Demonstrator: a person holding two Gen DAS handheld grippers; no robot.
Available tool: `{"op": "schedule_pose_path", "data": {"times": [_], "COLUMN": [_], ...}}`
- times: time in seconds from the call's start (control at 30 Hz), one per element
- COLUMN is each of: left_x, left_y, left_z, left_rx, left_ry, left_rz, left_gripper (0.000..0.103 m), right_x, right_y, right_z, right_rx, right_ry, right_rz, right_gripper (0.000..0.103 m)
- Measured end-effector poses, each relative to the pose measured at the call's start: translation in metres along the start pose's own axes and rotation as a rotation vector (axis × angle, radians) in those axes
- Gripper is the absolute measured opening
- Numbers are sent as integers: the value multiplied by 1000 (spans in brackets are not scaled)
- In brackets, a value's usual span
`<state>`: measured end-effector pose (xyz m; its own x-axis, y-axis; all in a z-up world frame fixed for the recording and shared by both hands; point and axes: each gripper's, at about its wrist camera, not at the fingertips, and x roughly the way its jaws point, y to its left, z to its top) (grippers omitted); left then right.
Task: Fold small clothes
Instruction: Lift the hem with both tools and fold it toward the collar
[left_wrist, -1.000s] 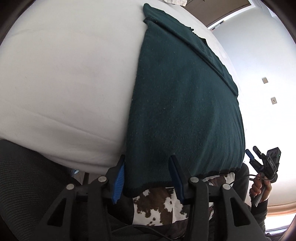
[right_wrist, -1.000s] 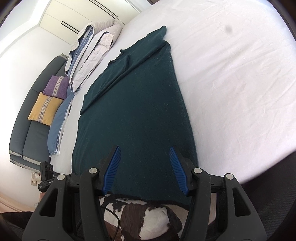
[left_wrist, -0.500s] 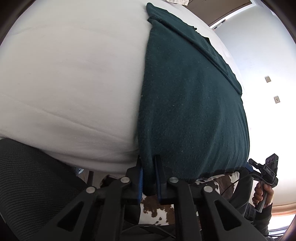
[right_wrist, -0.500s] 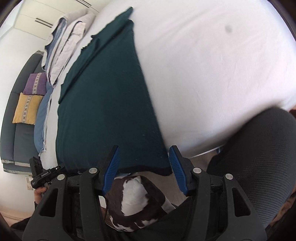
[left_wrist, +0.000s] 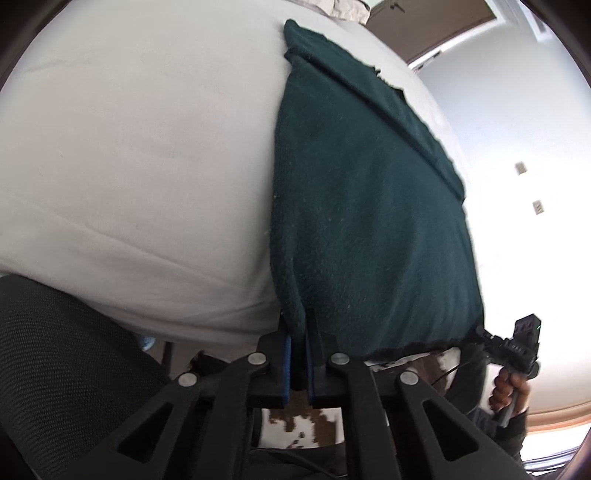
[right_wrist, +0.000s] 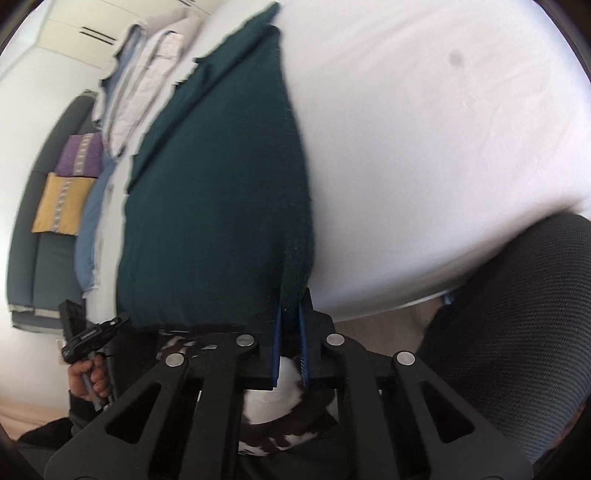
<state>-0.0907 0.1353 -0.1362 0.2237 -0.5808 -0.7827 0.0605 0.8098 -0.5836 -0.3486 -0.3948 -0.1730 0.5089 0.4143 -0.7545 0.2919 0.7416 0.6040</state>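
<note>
A dark green garment (left_wrist: 369, 206) lies flat on the white bed (left_wrist: 147, 147), its far end folded over. Its near hem hangs at the bed's edge. My left gripper (left_wrist: 298, 332) is shut on the garment's near left corner. My right gripper (right_wrist: 291, 317) is shut on the near right corner of the same garment (right_wrist: 221, 192). Each gripper shows small in the other's view: the right gripper (left_wrist: 517, 343) at the hem's far side, the left gripper (right_wrist: 92, 332) likewise.
A black mesh chair (right_wrist: 517, 314) stands against the bed's near edge, also in the left wrist view (left_wrist: 55, 362). Folded bedding (right_wrist: 147, 74) lies at the bed's far left. A grey sofa with purple and yellow cushions (right_wrist: 66, 192) stands beyond.
Both grippers went from open to shut. The left one closed on the near left corner first, then the right one moved right and closed on the near right corner.
</note>
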Motion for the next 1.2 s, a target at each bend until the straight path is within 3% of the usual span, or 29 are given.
{"op": "schedule_pose_path", "data": {"times": [0.23, 0.33, 0.73, 1.2], "left_x": [-40, -54, -66, -43], "left_y": [1, -3, -20, -22], "left_z": [16, 26, 79, 196], "left_rx": [-106, -121, -151, -220], "left_ry": [-155, -199, -286, -355], "left_rz": [-242, -302, -422, -476], "left_gripper": [6, 6, 6, 6], "right_x": [-29, -38, -52, -12], "right_y": [26, 37, 87, 116], "right_z": [23, 39, 128, 279], "right_rx": [-27, -27, -37, -7], "right_ry": [-124, -175, -306, -412], "right_rz": [173, 234, 319, 256], "right_gripper": [7, 7, 7, 7]}}
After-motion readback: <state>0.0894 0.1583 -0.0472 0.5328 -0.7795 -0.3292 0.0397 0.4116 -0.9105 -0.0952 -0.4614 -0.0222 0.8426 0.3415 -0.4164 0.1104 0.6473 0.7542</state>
